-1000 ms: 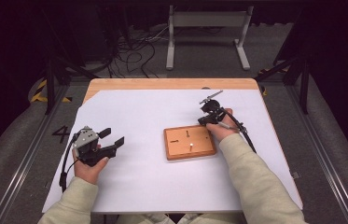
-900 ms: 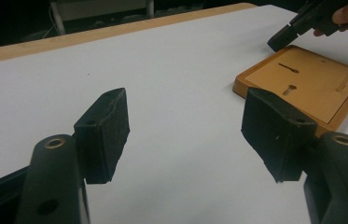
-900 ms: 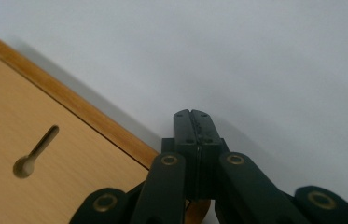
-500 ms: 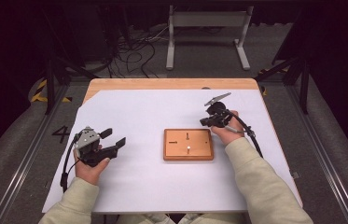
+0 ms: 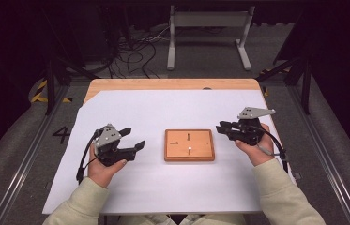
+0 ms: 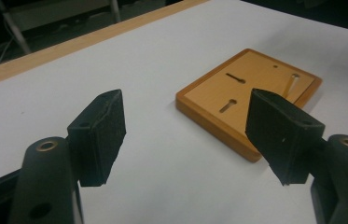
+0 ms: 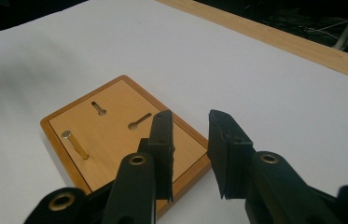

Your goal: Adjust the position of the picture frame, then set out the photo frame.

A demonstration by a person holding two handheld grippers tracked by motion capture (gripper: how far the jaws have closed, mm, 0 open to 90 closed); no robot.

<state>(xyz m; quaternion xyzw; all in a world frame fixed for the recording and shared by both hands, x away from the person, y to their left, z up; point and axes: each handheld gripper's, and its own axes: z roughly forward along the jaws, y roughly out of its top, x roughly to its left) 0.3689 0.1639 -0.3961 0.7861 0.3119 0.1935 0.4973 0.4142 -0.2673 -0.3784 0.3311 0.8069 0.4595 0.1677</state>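
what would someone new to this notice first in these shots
The wooden board lying flat in the middle of the white table cover draws the eye, with a brass pin standing upright in it beside two keyhole slots. The left gripper and right gripper flank it on either side, both with nothing between their jaws; the right one's have just been opening.

White sheet (image 5: 163,187) over wooden table (image 5: 163,84); grey floor (image 5: 13,154), tangled cables (image 5: 135,51), white metal stand (image 5: 208,21) beyond.
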